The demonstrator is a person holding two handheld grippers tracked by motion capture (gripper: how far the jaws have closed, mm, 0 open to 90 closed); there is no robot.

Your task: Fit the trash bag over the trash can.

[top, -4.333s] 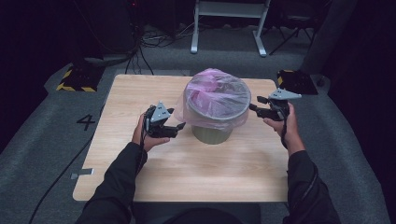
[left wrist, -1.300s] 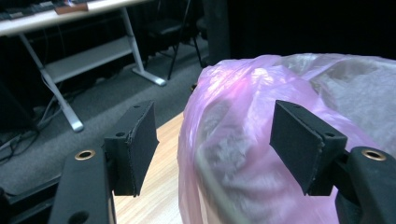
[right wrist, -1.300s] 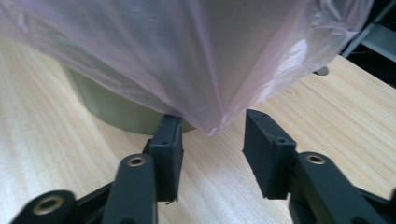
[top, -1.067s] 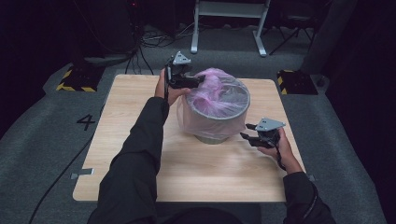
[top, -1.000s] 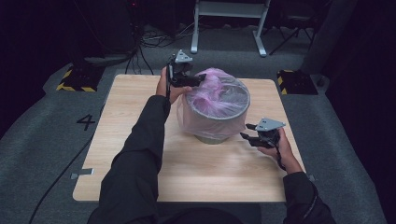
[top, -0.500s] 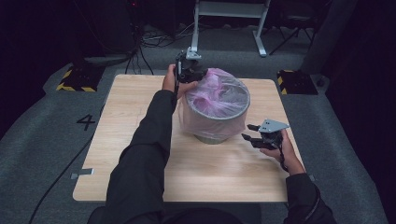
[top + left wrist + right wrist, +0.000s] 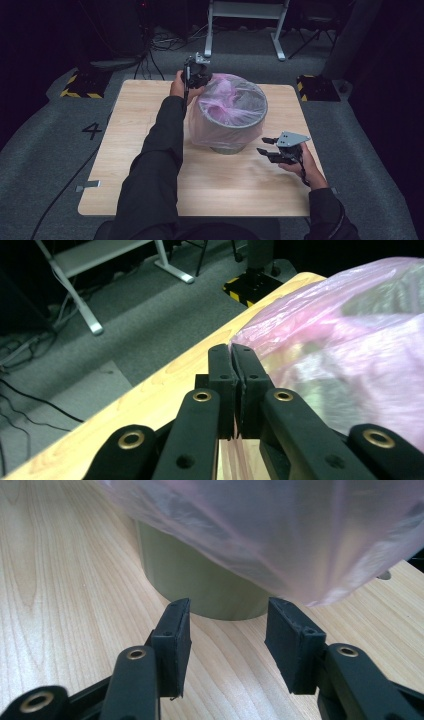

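A green bin [image 7: 227, 145] lined with a thin pink bag [image 7: 230, 102] stands in the middle of the wooden table [image 7: 140, 125]. My left gripper [image 7: 200, 75] is at the bin's far left rim. Its jaws have just been closing and now stand pressed together [image 7: 231, 347] with pink bag film [image 7: 350, 340] pinched between them. My right gripper [image 7: 265, 146] hovers low over the table at the bin's near right side. In the right gripper view it is open [image 7: 227, 615], facing the bin's base [image 7: 200, 580] under the overhanging bag [image 7: 280, 525], with nothing between the pads.
Yellow-and-black striped blocks sit on the floor beyond the table's far left corner [image 7: 80, 85] and far right corner [image 7: 317, 87]. A white metal frame [image 7: 245, 20] stands farther back. A cable and a "4" mark [image 7: 92, 131] lie on the grey floor at left.
My left gripper moved right along the far rim and slightly down, and its jaws closed on the bag's edge. The right gripper stayed nearly still.
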